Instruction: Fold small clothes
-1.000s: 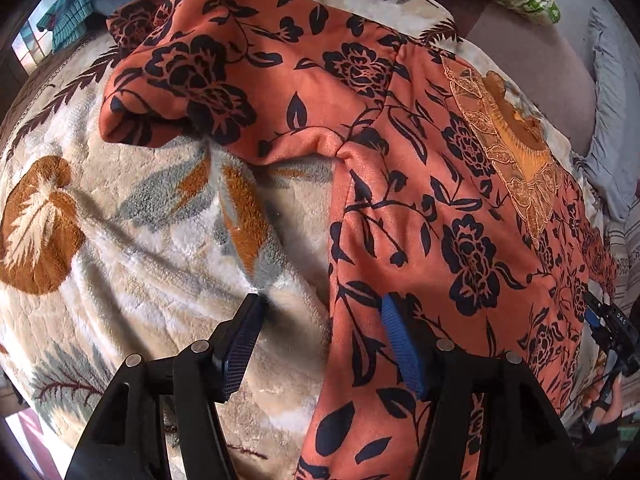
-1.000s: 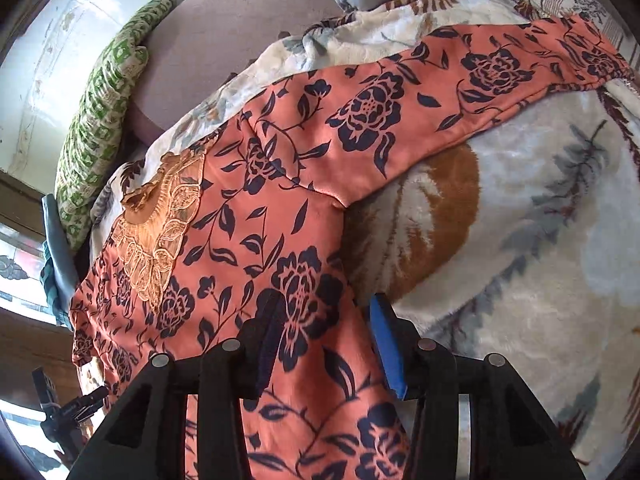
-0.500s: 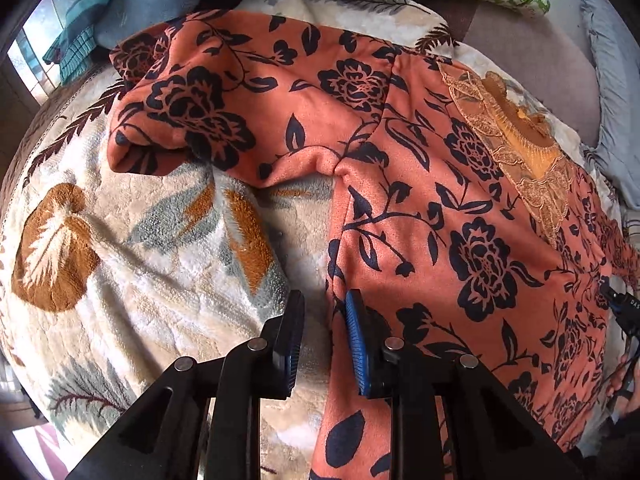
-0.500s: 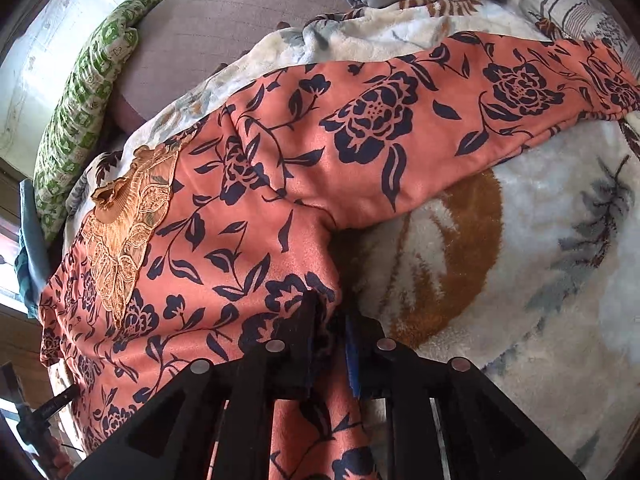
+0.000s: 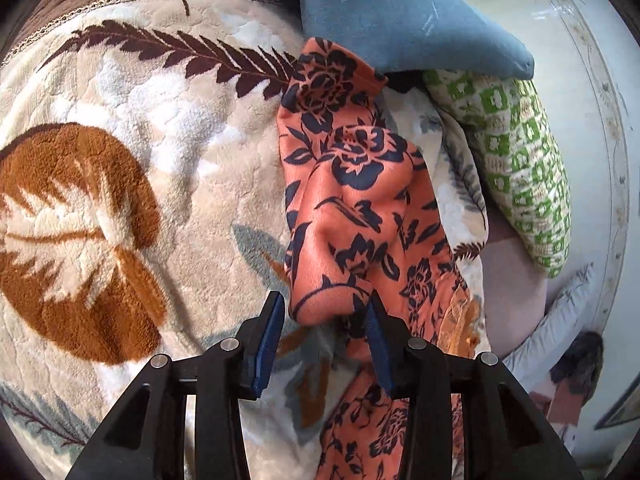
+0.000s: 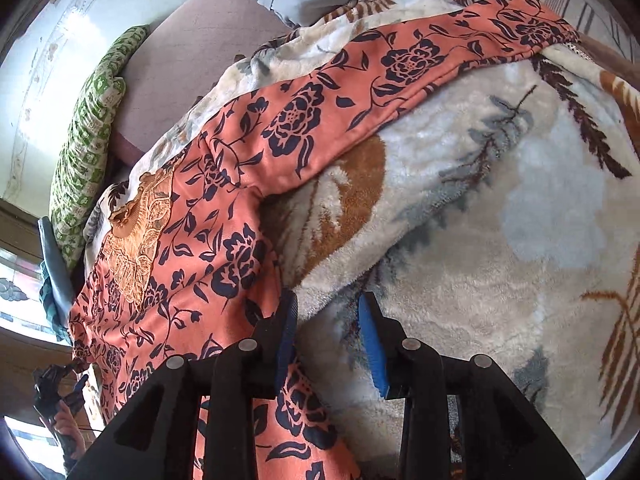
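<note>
The left gripper (image 5: pixel 324 324) stands with its jaws apart, where half a second ago they were nearly closed at the garment's side edge; a rounded fold of the orange floral garment (image 5: pixel 352 208) bulges into the gap, touching the right blue pad (image 5: pixel 376 344) and clear of the left one, so whether anything is pinched I cannot tell; its view has swung round since then, the sleeve now running away from the claw toward the far side, its cuff lying just under a blue cushion (image 5: pixel 400 12); to the right sits a green-and-white patterned pillow (image 5: pixel 524 160), and to the left spreads the plush leaf-print blanket (image 5: pixel 120 184).

The right gripper (image 6: pixel 328 332) has also opened; earlier its jaws were shut on the hem edge, now they gape with only blanket (image 6: pixel 500 220) between them; the garment (image 6: pixel 224 240) lies flat just left of the left pad (image 6: pixel 288 332), touching it at the edge; its embroidered neckline is further left, and the other sleeve stretches to the far right across the blanket; the green pillow (image 6: pixel 88 152) rests at the far left.
</note>
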A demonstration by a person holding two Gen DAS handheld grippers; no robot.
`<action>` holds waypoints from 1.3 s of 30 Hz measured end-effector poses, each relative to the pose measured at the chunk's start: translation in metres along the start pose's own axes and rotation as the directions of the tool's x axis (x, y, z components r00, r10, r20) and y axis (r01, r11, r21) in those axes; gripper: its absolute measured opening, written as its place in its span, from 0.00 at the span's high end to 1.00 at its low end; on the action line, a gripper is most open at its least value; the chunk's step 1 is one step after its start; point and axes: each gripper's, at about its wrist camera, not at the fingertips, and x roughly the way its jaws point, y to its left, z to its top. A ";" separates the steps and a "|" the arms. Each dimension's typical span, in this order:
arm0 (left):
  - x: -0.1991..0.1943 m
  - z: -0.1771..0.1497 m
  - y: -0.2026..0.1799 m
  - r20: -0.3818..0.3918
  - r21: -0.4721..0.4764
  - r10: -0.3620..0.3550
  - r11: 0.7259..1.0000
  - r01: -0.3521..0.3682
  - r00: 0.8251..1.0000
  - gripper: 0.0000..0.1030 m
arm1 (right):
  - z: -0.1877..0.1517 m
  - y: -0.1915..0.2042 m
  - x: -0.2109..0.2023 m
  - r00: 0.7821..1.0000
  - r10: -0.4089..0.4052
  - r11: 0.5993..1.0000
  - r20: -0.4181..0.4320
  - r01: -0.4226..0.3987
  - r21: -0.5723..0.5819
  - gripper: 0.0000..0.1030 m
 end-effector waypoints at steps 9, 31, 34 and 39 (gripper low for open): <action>-0.032 -0.018 -0.065 0.147 0.356 0.250 0.889 -0.287 0.957 0.81 | -0.002 -0.013 -0.002 1.000 -0.019 0.999 0.007 0.018 0.036 0.67; 0.133 -0.127 -0.123 -0.003 0.590 0.332 0.762 -0.267 0.943 0.37 | 0.184 -0.268 -0.054 0.891 -0.009 0.789 0.454 -0.272 0.551 0.47; 0.140 -0.135 -0.126 0.036 0.625 0.355 0.721 -0.298 0.934 0.37 | 0.197 -0.271 -0.029 0.910 -0.030 0.797 0.413 -0.228 0.560 0.47; 0.146 -0.145 -0.132 0.067 0.656 0.375 0.681 -0.324 0.925 0.37 | 0.200 -0.246 -0.038 0.880 -0.108 0.865 0.462 -0.146 0.480 0.95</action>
